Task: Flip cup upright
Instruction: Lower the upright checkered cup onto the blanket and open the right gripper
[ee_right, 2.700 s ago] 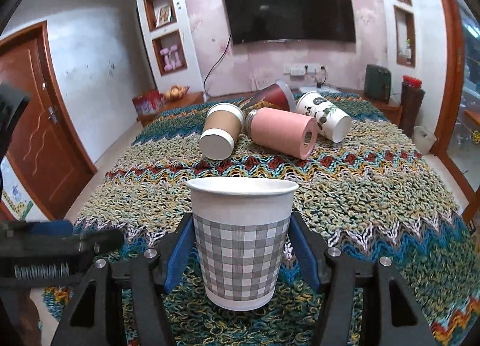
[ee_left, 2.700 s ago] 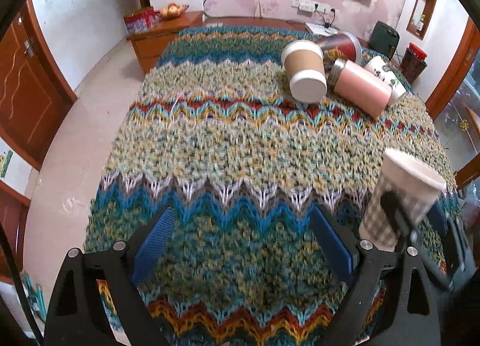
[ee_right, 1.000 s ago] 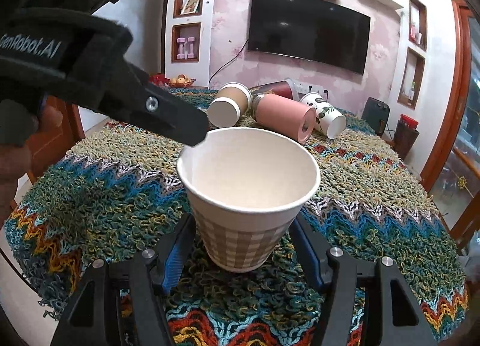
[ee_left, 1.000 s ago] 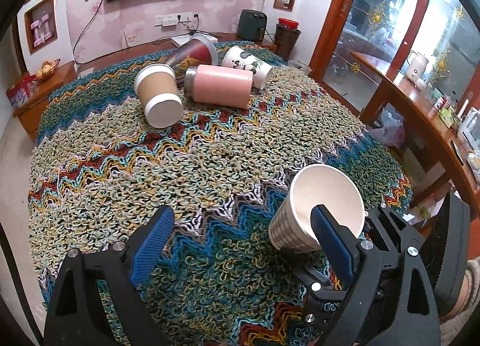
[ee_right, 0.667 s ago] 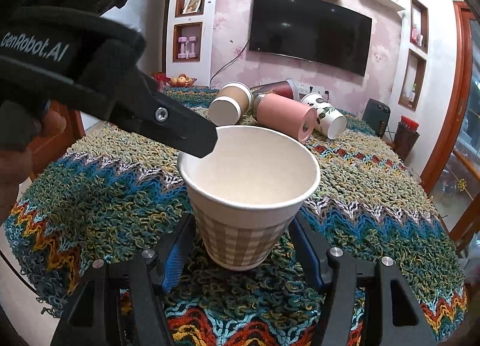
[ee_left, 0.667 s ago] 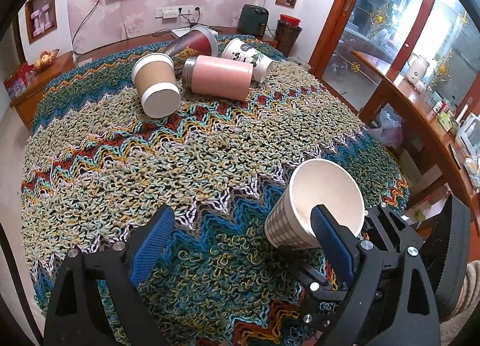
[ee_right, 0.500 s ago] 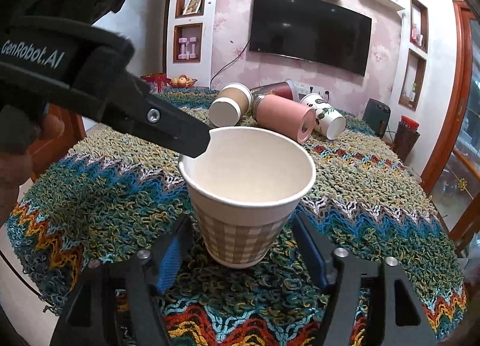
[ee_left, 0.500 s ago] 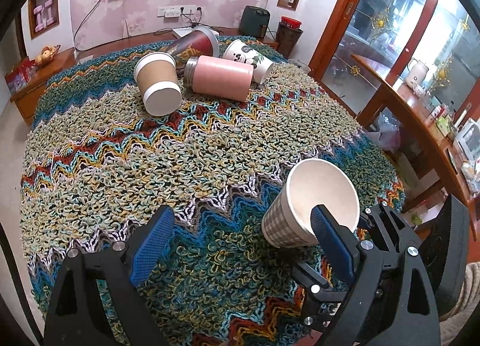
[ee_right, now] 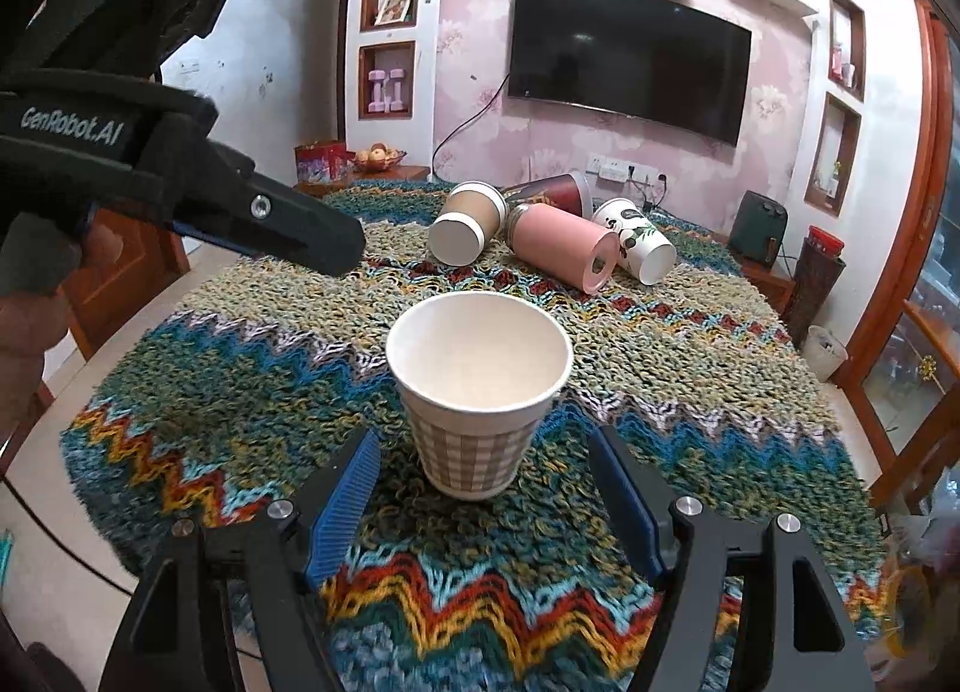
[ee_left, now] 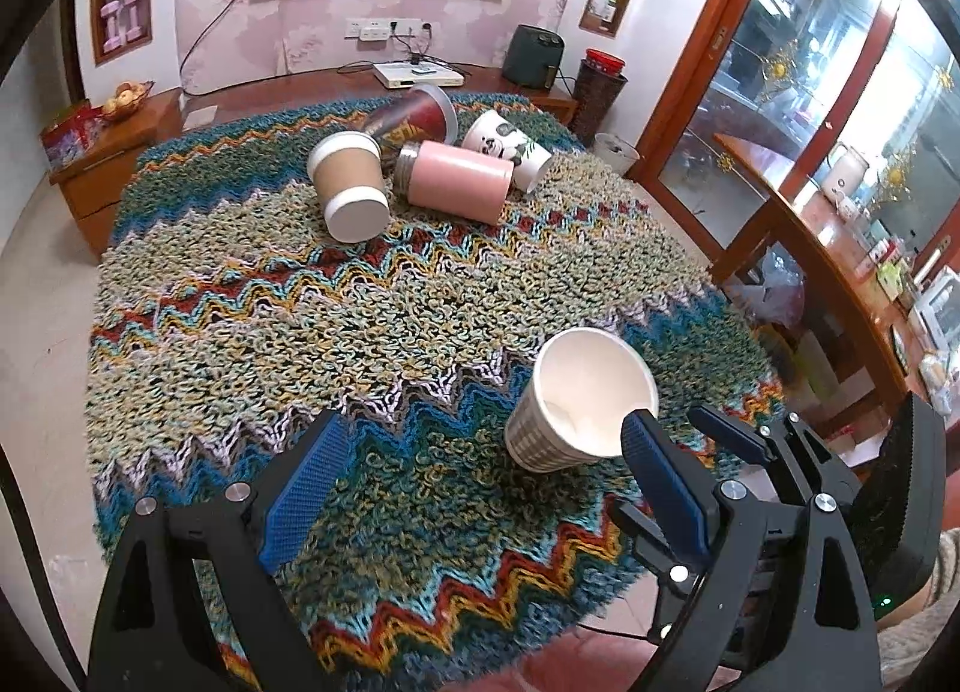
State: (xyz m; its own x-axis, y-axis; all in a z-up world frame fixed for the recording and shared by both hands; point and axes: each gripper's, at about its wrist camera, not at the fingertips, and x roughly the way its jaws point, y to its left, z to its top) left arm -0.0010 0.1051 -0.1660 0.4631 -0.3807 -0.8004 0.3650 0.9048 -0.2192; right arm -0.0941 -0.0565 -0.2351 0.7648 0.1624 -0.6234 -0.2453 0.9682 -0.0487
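A grey-checked white paper cup stands upright, mouth up, on the knitted zigzag tablecloth near the front edge. My right gripper is open, its blue pads on either side of the cup and clear of it. In the left wrist view the cup stands at the right, just beyond the right pad. My left gripper is open and empty above the cloth.
Several cups lie on their sides at the far end: a brown one, a pink tumbler, a panda-print cup and a red one. The left gripper's body hangs at upper left. A wooden counter stands at right.
The right gripper's jaws have opened off the cup and drawn back a little; the cup now stands free on the cloth. The left gripper has risen slightly.
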